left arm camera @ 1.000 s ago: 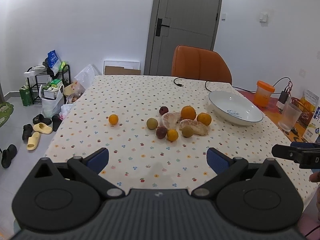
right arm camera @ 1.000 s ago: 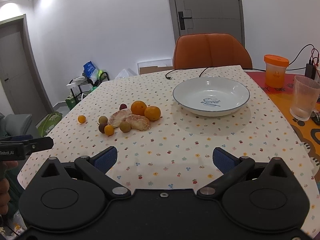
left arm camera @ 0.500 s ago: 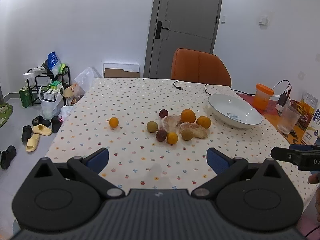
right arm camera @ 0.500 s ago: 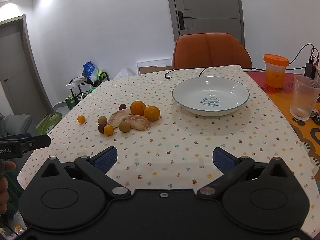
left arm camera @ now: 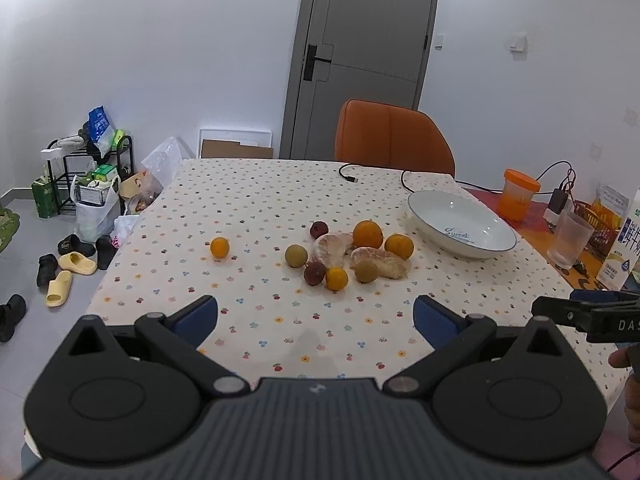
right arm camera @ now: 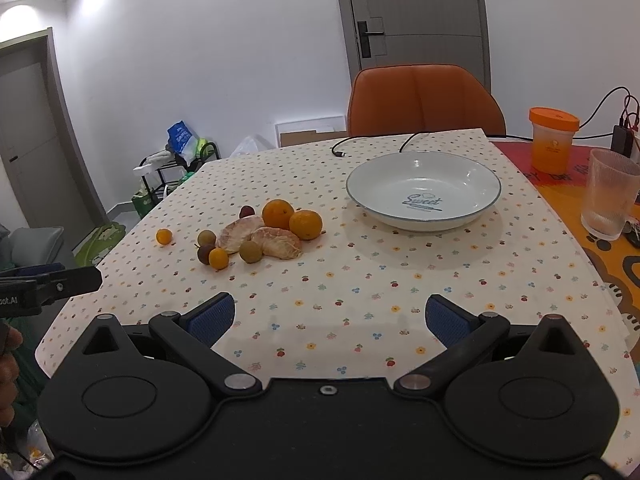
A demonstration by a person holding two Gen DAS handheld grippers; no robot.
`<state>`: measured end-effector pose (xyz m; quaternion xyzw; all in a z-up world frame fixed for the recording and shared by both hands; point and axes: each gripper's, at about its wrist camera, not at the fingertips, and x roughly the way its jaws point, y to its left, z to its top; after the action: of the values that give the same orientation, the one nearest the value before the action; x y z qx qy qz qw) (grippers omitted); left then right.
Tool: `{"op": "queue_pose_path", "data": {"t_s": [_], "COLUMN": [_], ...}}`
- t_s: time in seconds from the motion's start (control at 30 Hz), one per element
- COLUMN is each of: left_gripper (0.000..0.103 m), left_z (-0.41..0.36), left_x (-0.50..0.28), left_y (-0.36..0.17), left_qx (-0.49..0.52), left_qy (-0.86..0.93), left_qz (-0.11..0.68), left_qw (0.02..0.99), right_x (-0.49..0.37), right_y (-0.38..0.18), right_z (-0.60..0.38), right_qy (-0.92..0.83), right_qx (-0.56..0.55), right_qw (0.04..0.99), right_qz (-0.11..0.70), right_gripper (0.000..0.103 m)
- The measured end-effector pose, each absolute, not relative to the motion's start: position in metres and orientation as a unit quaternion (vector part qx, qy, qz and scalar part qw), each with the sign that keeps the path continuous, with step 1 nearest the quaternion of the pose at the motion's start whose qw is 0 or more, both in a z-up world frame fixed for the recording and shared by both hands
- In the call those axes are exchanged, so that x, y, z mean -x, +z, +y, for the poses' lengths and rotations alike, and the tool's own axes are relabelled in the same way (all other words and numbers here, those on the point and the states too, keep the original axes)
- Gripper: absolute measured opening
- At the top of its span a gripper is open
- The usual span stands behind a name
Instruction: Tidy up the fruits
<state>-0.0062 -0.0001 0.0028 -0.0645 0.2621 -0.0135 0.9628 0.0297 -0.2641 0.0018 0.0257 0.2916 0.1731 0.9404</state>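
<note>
Fruits cluster mid-table on the dotted tablecloth: two oranges, peeled pomelo segments and small round fruits we cannot identify, with one small orange fruit apart to the left. We hold the left gripper and right gripper spread wide, gripping nothing, near the table's front edge. Beside the cluster sits the white bowl; the milk carton is cut off at the frame edge.

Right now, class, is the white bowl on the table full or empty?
Empty. The white bowl shows only its bare inside with blue "Sweet" lettering; every fruit, such as the nearest orange, lies outside it on the tablecloth.
</note>
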Motion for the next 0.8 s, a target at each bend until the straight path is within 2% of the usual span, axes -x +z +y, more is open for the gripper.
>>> {"op": "queue_pose_path", "data": {"t_s": [0.8], "left_gripper": [0.103], "left_z": [0.000], "left_x": [-0.001], "left_y": [-0.001], "left_qx": [0.089], "left_qy": [-0.013], "left_qz": [0.237], "left_qw": [0.967], "right_x": [-0.040], "right_y": [-0.008], "right_z": [-0.253], "right_qy": [0.203], "right_qx": [-0.019], "right_qw": [0.939], "right_qz": [0.276], "right_gripper": [0.103]}}
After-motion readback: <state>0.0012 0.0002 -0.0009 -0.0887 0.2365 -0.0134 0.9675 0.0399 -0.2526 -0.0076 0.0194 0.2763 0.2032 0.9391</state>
